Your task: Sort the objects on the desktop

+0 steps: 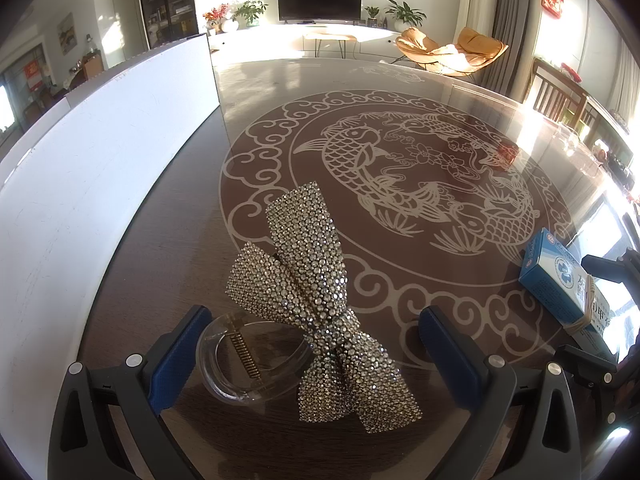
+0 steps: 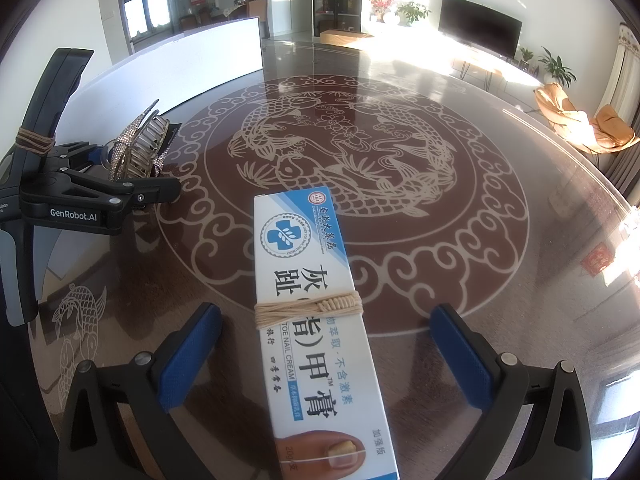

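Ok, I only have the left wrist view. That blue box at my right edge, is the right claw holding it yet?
Observer: No. The right claw is open, with its fingers on either side of the box, not touching it.
Operator: Anything around the box?
Observer: A twine band wraps its middle.
Operator: And my bow clip, from there?
Observer: The bow clip shows metal comb teeth behind the rhinestones.

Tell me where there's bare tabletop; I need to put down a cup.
The fish medallion in the table centre is bare, bordered by the white box on the left. Near edge is crowded: rhinestone bow hair clip between the left gripper, nail cream box between the right gripper.
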